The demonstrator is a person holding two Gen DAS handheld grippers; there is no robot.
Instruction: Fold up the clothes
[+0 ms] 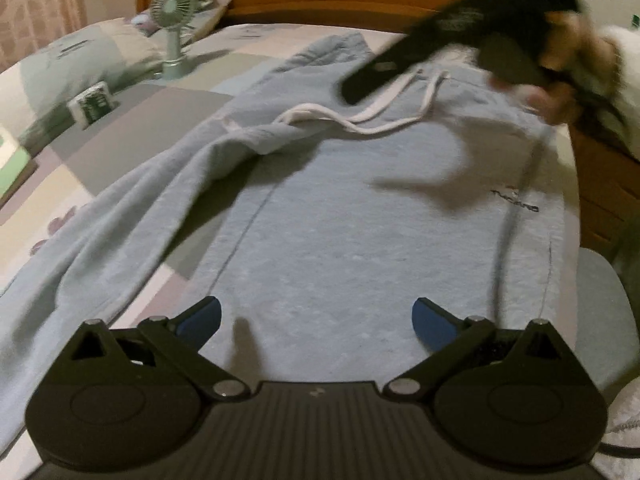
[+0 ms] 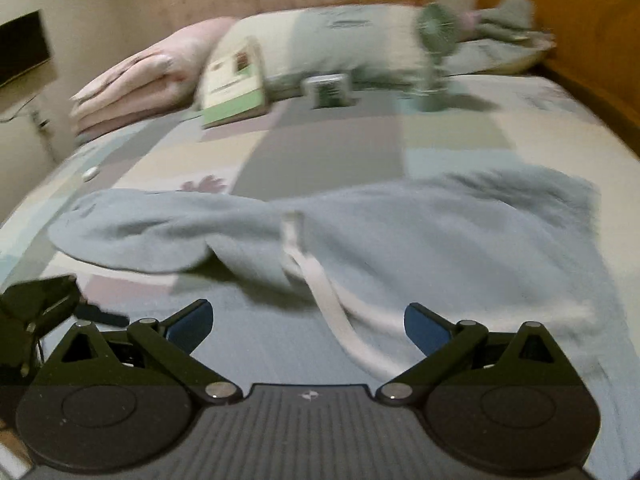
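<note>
left gripper jaws wide apart, empty | light-blue sweatpants flat beneath | right gripper spread, drawstring seemingly below, blurred

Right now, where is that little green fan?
The fan stands upright on the bed near the pillows, upper left in the left wrist view, beyond the blue hoodie and beside a small box.

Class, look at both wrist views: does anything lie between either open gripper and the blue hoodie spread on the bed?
Nothing visible does. The left gripper and right gripper both hang over the hoodie, jaws open and empty. The fan stands well clear, near the pillows.
</note>
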